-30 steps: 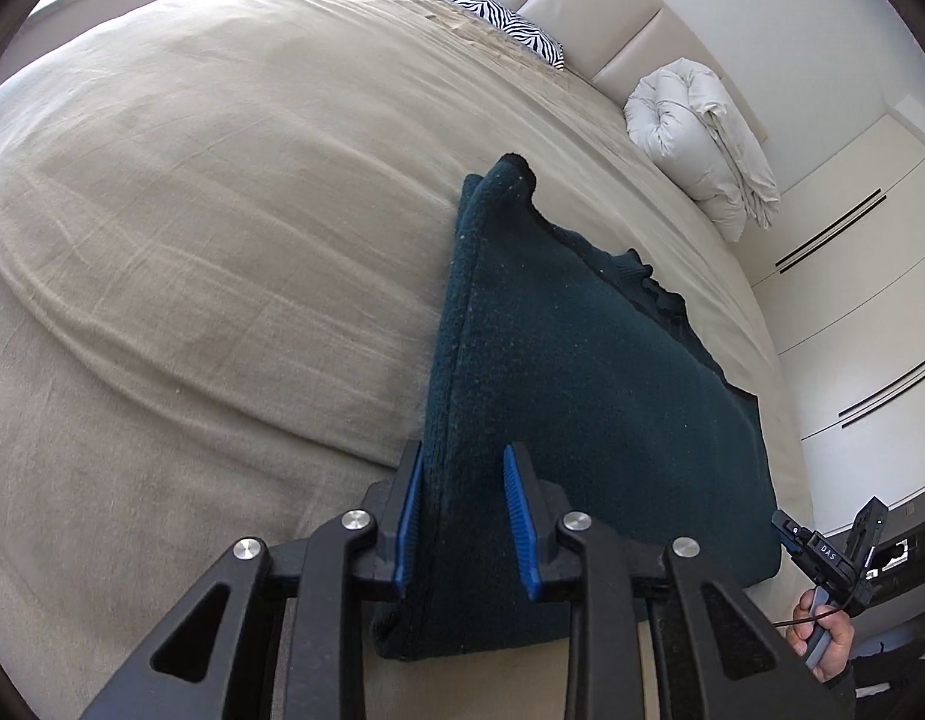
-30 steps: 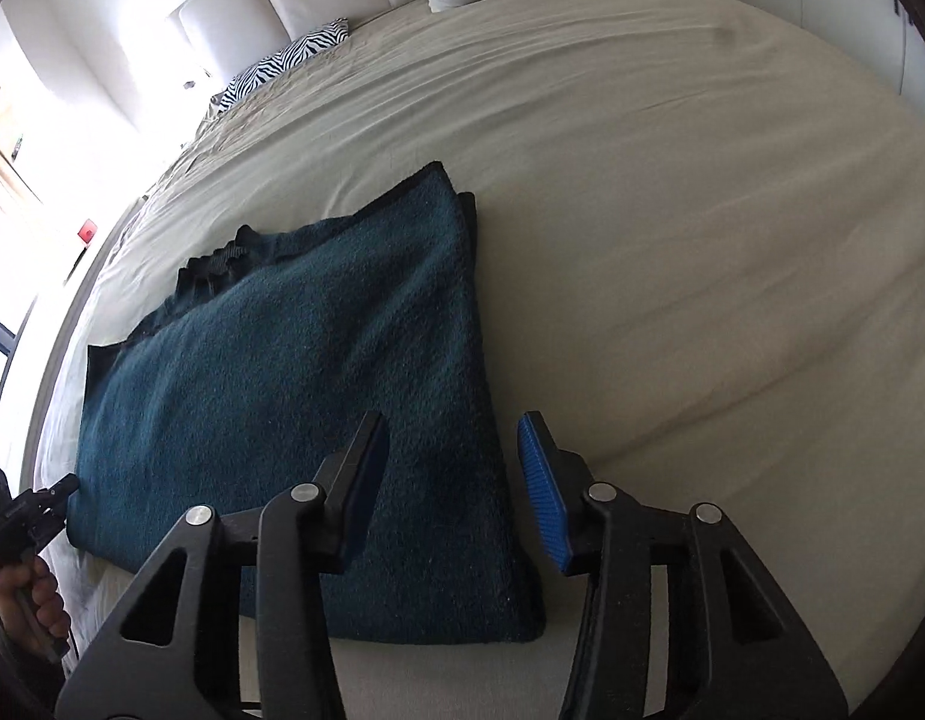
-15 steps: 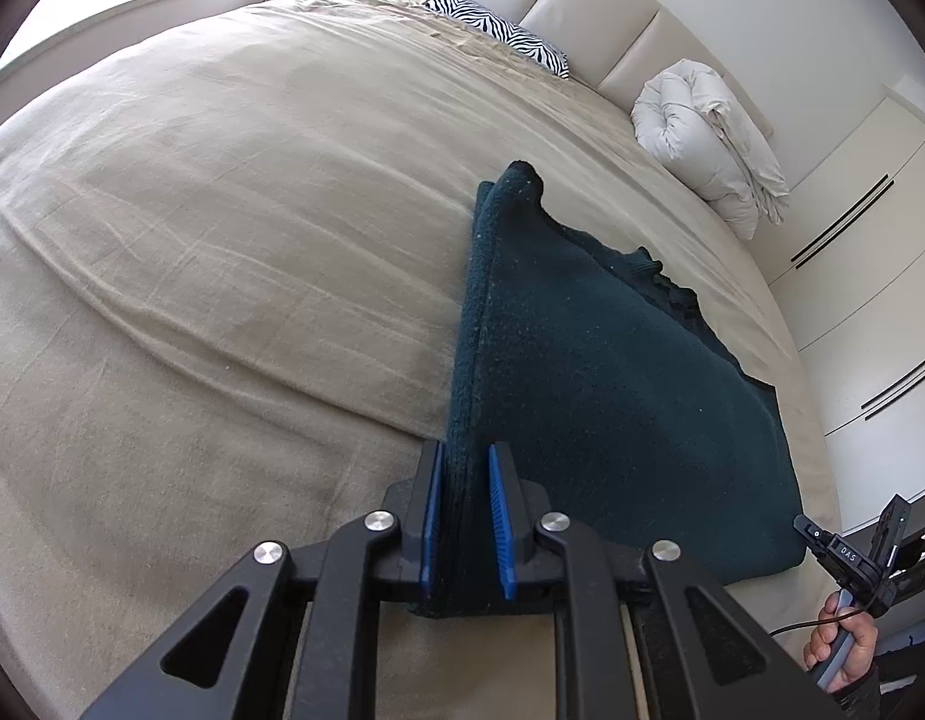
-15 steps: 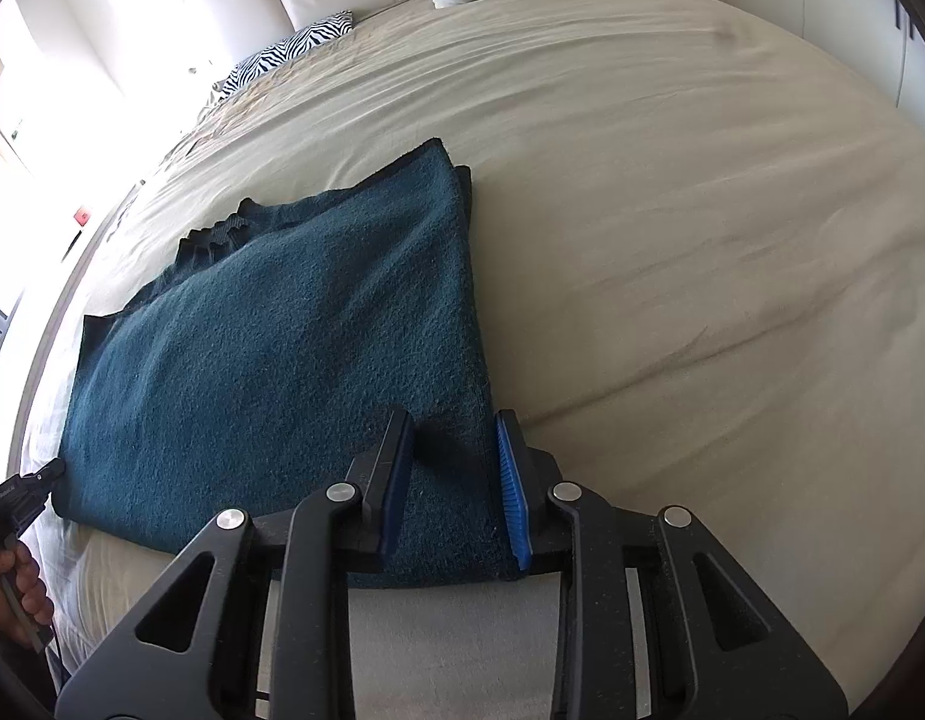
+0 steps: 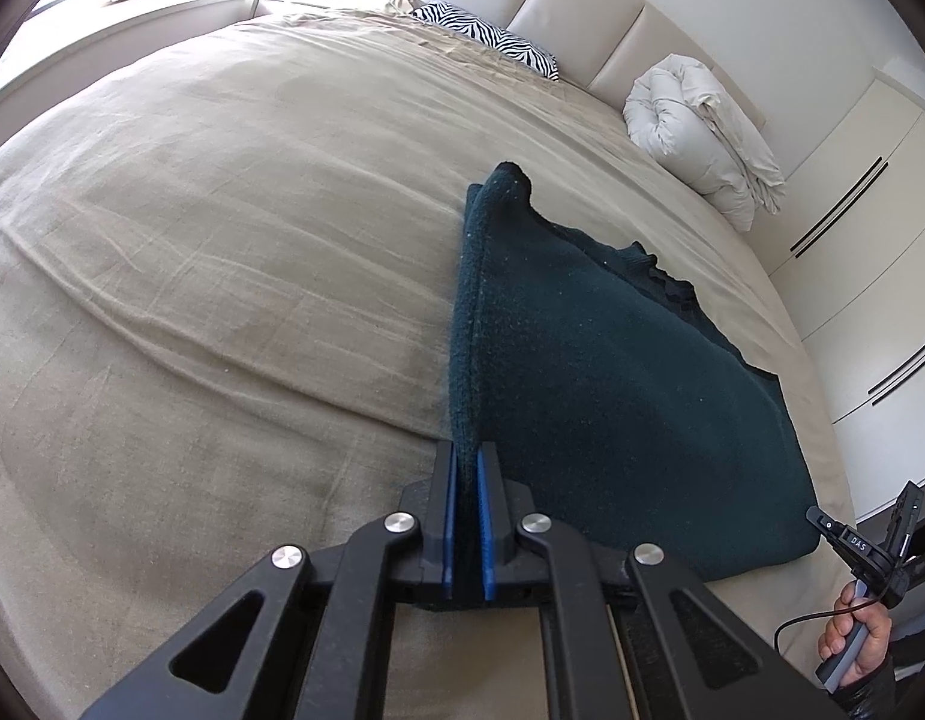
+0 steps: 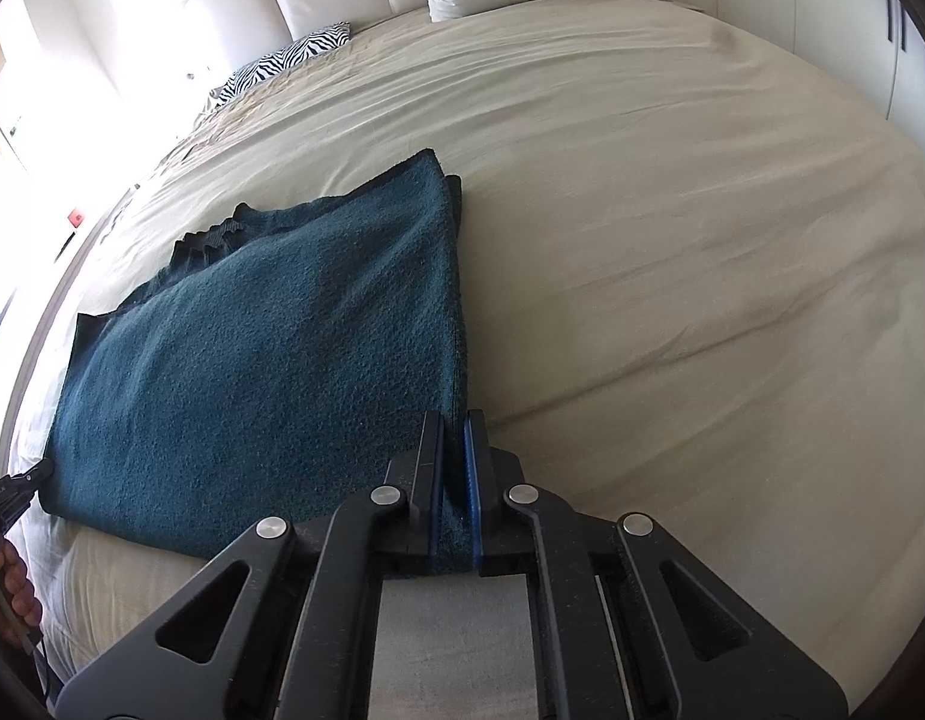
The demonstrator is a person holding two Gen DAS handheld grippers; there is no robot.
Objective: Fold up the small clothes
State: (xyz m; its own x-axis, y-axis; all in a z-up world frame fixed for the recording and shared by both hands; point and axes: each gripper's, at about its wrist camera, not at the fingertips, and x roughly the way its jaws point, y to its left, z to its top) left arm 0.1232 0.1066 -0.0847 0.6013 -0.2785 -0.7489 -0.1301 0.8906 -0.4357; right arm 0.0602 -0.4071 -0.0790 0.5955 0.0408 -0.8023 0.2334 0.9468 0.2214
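White letters "DAS" stand on the black device [image 5: 859,546] in a hand [image 5: 864,648].

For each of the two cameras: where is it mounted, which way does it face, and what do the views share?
Left wrist: rides the left hand-held gripper, looking down across the bed toward the headboard; the jaws clamp the dark teal cloth; the right hand shows.
Right wrist: rides the right hand-held gripper, same heading, clamping the cloth's other near corner; the left hand shows.
Shared: cloth, bed, zebra pillow.
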